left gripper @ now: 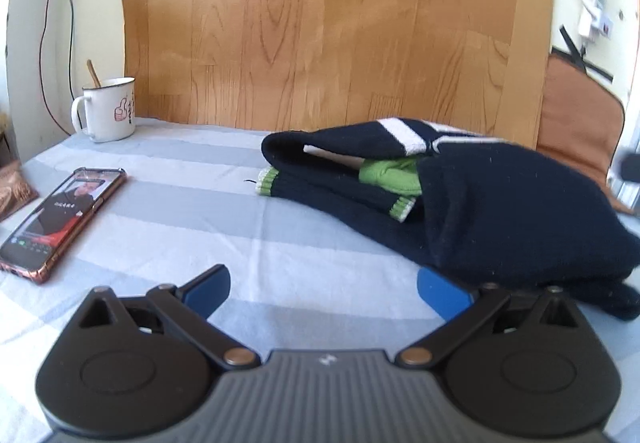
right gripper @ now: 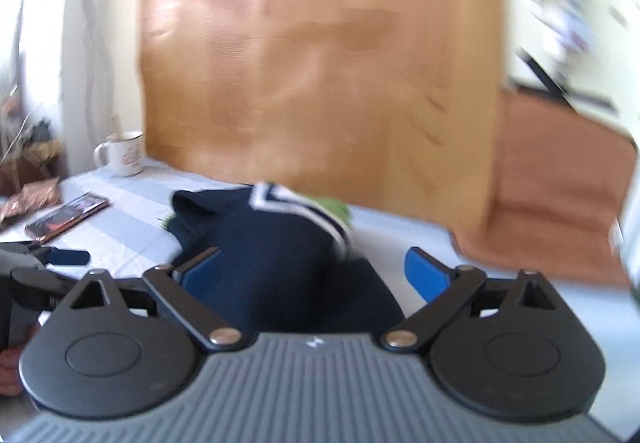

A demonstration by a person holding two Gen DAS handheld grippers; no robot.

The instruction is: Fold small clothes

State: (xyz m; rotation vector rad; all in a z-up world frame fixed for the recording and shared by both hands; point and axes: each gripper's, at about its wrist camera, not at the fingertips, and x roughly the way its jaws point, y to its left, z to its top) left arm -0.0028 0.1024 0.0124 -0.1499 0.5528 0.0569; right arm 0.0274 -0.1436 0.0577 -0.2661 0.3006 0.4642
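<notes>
A dark navy sweater (left gripper: pixel 500 203) with white stripes and green-and-white cuffs lies folded in a loose bundle on the desk (left gripper: pixel 200 227), toward its far right side, close to the far edge where a wooden board (left gripper: pixel 328 27) stands upright. The left gripper (left gripper: pixel 323 289) hovers low over the striped cloth near the front edge — its blue fingers (left gripper: pixel 208 287) are spread wide with nothing between them, and the right-hand finger sits just beside the sweater's near hem. The right gripper (right gripper: pixel 316 271) is also wide open and holds nothing; the view is blurred, but the sweater (right gripper: pixel 280 243) fills the gap ahead of its fingers. A phone (left gripper: pixel 60 223) lies at the left side of the desk, and a white mug (left gripper: pixel 106 109) stands at the far left corner — well apart from the sweater.
</notes>
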